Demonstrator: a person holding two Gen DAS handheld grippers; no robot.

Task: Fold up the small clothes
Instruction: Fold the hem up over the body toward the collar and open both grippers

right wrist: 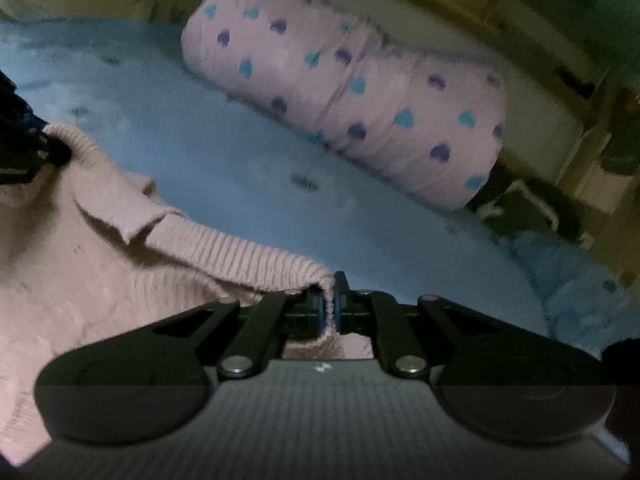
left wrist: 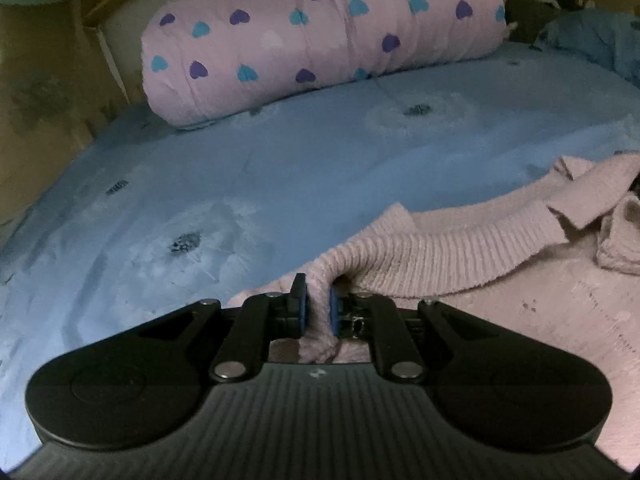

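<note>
With the left gripper (left wrist: 318, 312) and right gripper (right wrist: 330, 306) each pinching the pink sweater's (left wrist: 460, 256) ribbed hem, keep both level and taut while laying it ahead on the blue bedspread (left wrist: 280, 168)

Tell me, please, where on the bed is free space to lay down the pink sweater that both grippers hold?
The blue bedsheet is bare between the pink sweater and the heart-print rolled blanket. The blanket and a dark cloth crowd the far end. Both the left gripper and right gripper pinch the hem.
</note>
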